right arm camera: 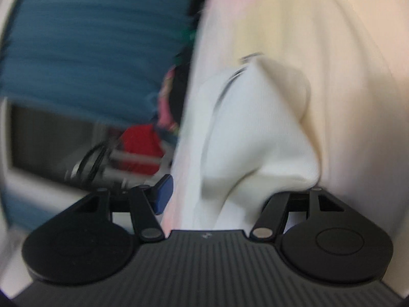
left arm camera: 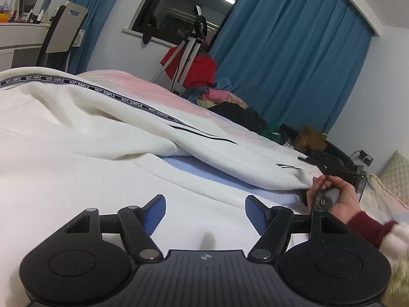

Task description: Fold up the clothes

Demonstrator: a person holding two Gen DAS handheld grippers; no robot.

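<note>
A: Two grippers in view; the left gripper [left arm camera: 205, 213] hovers low over the white garment [left arm camera: 84, 133] spread on the bed [left arm camera: 179, 162], its blue pads [left arm camera: 155, 213] standing well apart with only flat cloth below them, nothing pinched.

B: And the garment itself; which way does it run?

A: A long sleeve or leg [left arm camera: 179, 133] lies across the left wrist view, its long axis running from upper left down to lower right; a black tape printed NOT-SIMPLE [left arm camera: 107, 93] follows that same line; the far end points toward the person's hand [left arm camera: 334, 199] at the right, which holds the grey handle of the other tool beside that end.

B: What of the right gripper [right arm camera: 212, 199]?

A: Its view is blurred and rolled sideways; a bunch of the white cloth [right arm camera: 255, 133] fills the gap between its fingers; one blue pad [right arm camera: 163, 197] shows at the left, the other is hidden behind the fabric; whether the pads press on the cloth I cannot tell.

B: Anything behind?

A: Blue curtains [left arm camera: 294, 58] by a dark window [left arm camera: 184, 2]; a pile of coloured clothes [left arm camera: 222, 99] at the bed's far edge; a garment steamer stand [left arm camera: 190, 48] with something red [left arm camera: 199, 71] behind it.
</note>
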